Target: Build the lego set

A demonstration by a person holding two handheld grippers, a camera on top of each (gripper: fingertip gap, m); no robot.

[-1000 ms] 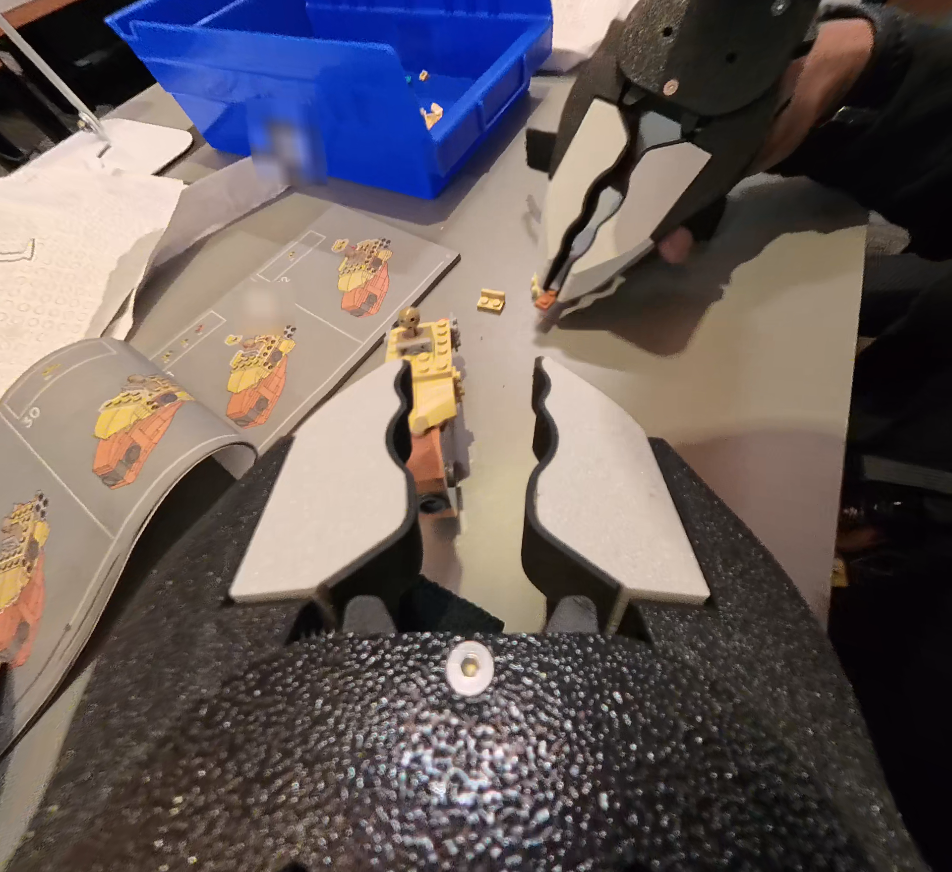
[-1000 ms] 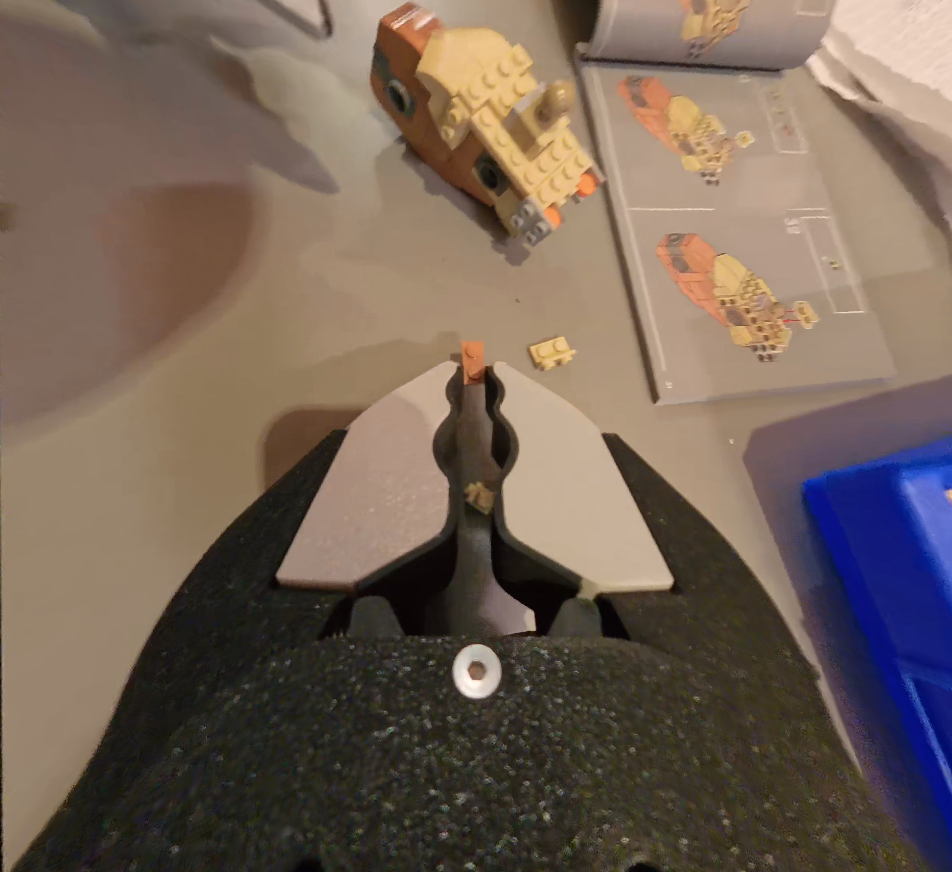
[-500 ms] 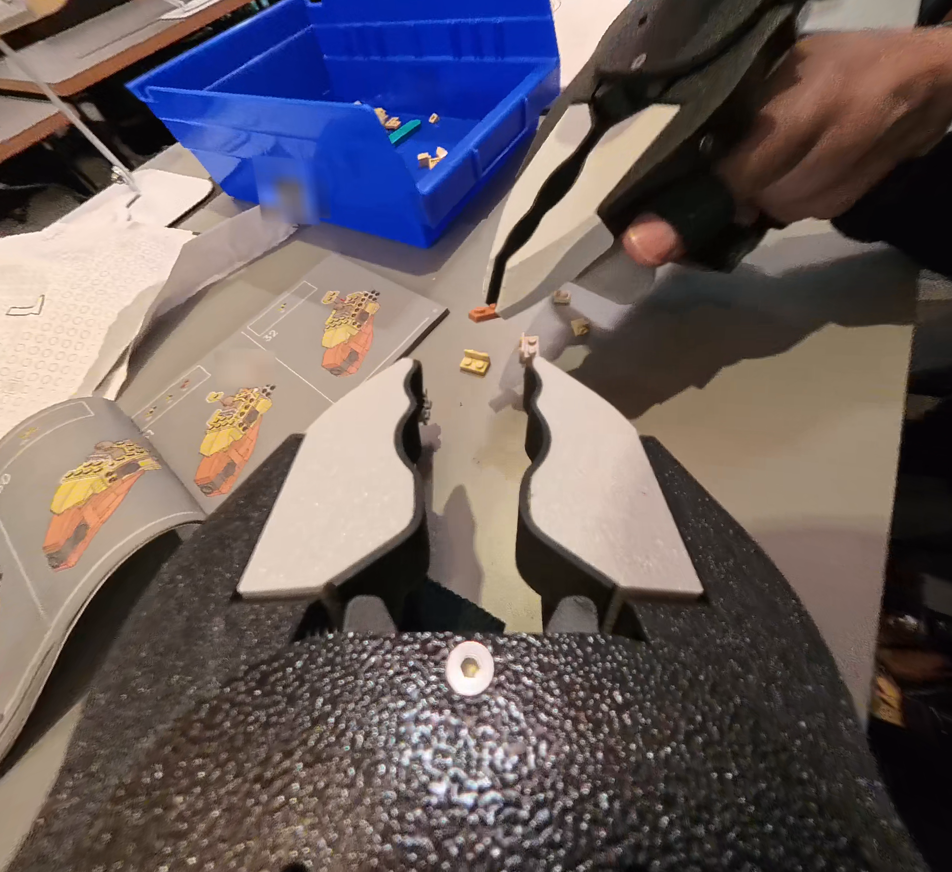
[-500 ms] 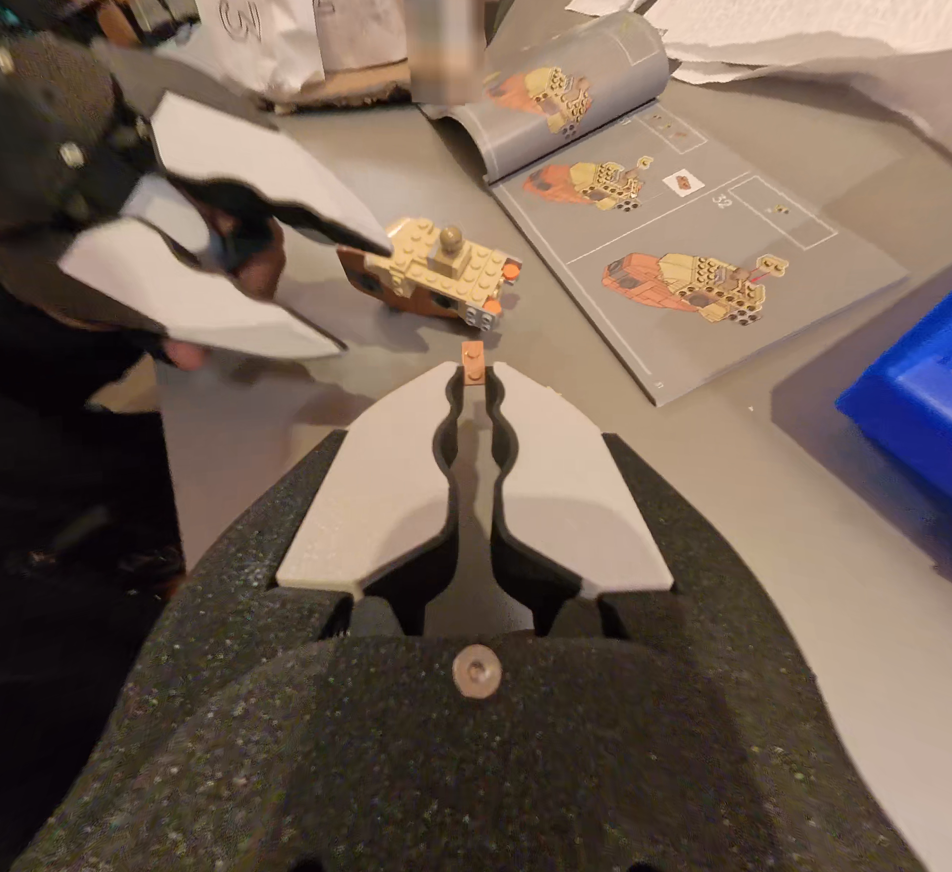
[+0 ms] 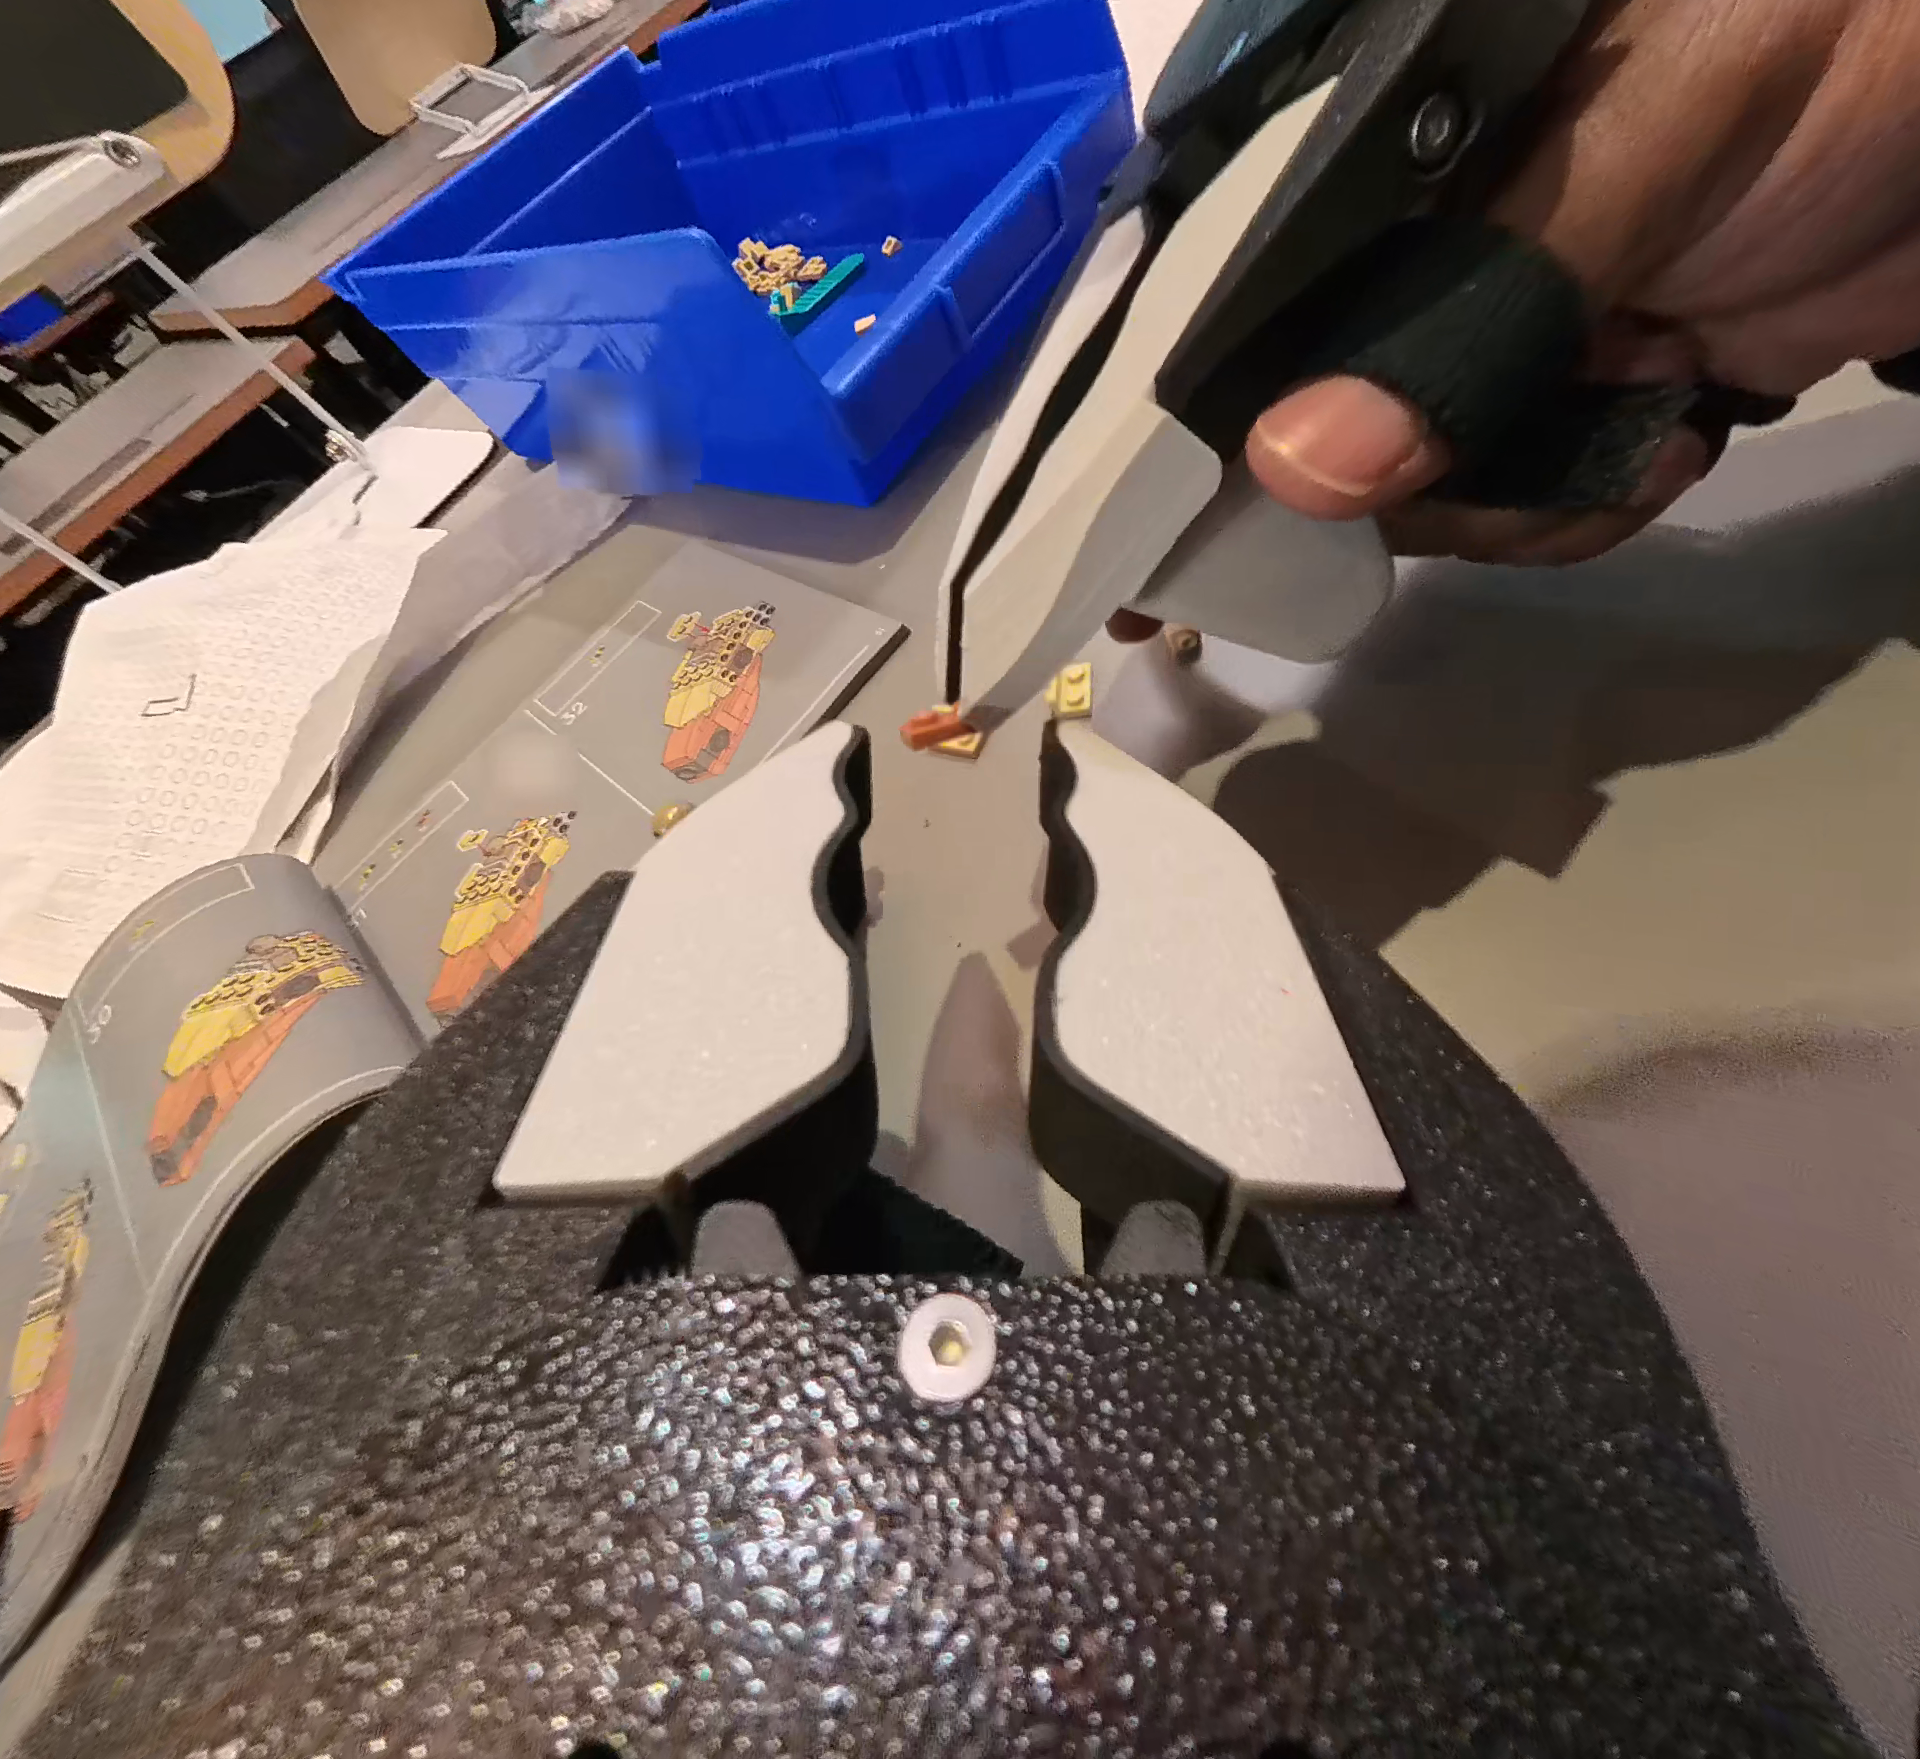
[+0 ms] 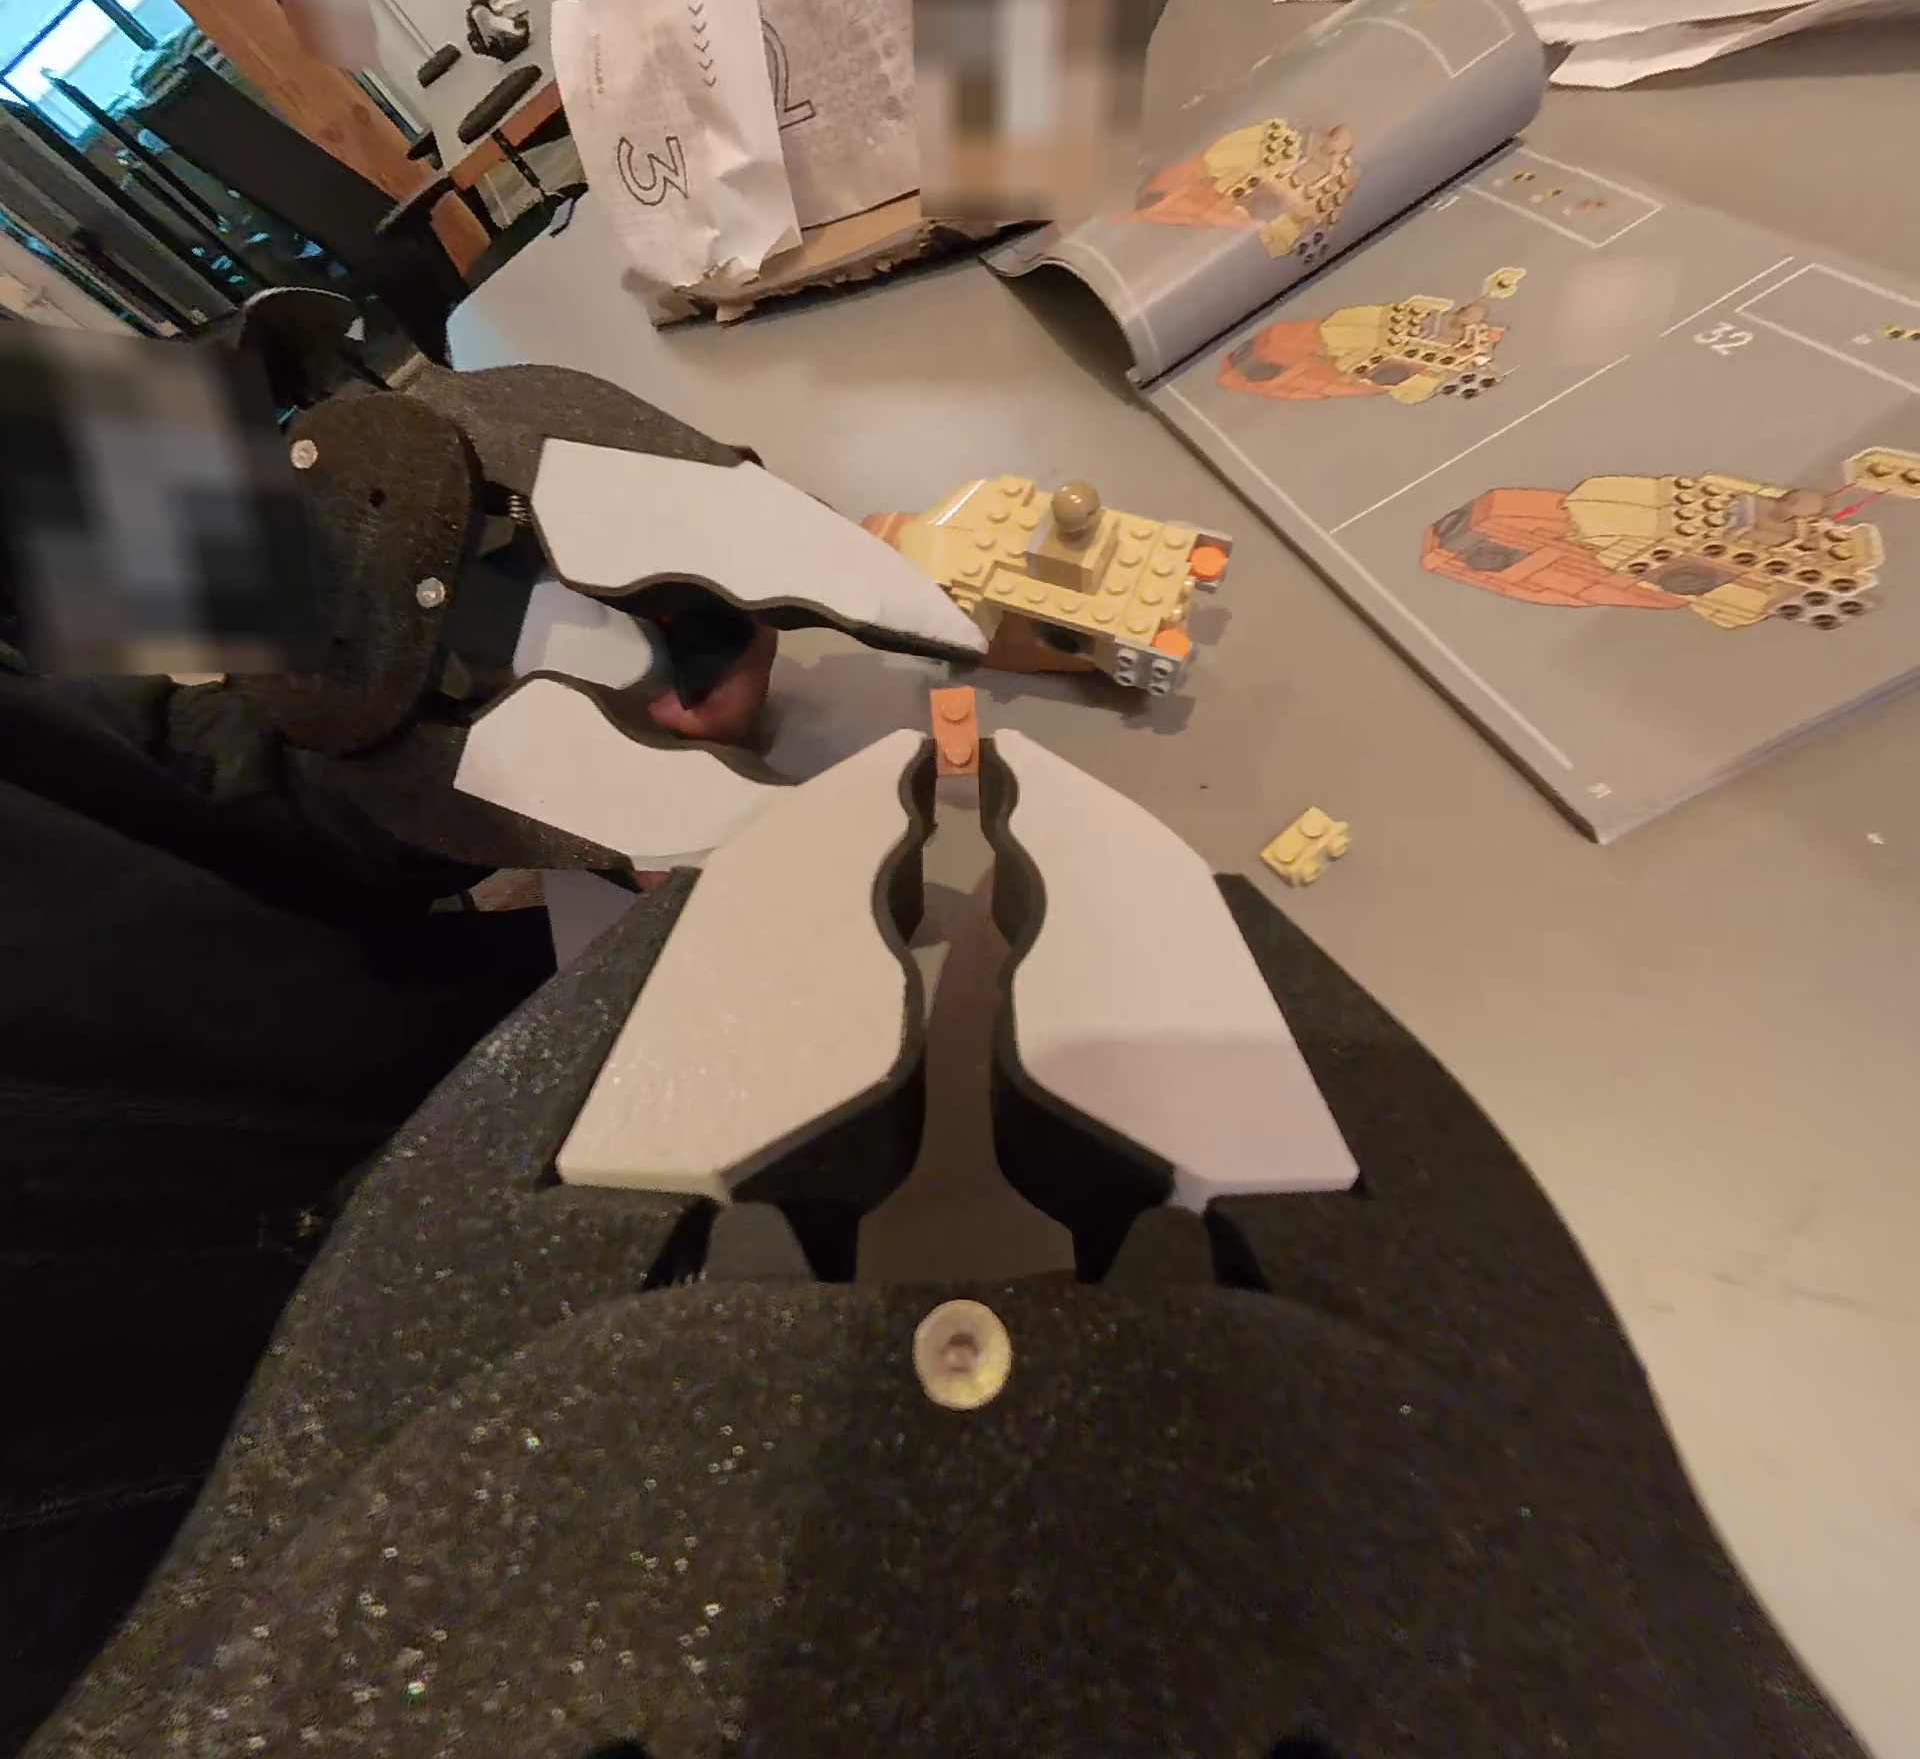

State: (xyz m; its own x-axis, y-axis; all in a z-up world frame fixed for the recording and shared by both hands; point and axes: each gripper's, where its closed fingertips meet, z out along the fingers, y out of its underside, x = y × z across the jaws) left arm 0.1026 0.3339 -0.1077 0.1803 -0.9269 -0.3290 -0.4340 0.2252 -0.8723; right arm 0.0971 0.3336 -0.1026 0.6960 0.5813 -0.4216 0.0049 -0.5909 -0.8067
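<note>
A grey counter carries everything here. At its far side sits a blue bin with a few loose tan and teal pieces scattered in the bottom. White paper sheets lie beside an open instruction booklet, whose grey pages show drawings of an orange and tan model.

The left gripper hovers just above the counter with its fingers spread wide apart, holding nothing. The right gripper, held in a person's hand, points down toward the counter. Its fingers are drawn close together at the tips, pinching a small orange plate by one end, so the rest of the plate sticks out beyond the tips.

The partly built lego model, tan on top with a reddish-brown body and a small round knob standing up, rests on the counter between the booklet and the left gripper, whose upper finger reaches to the model's side. Whether it touches the model is unclear. A small tan plate lies loose on the counter near the booklet's corner.
</note>
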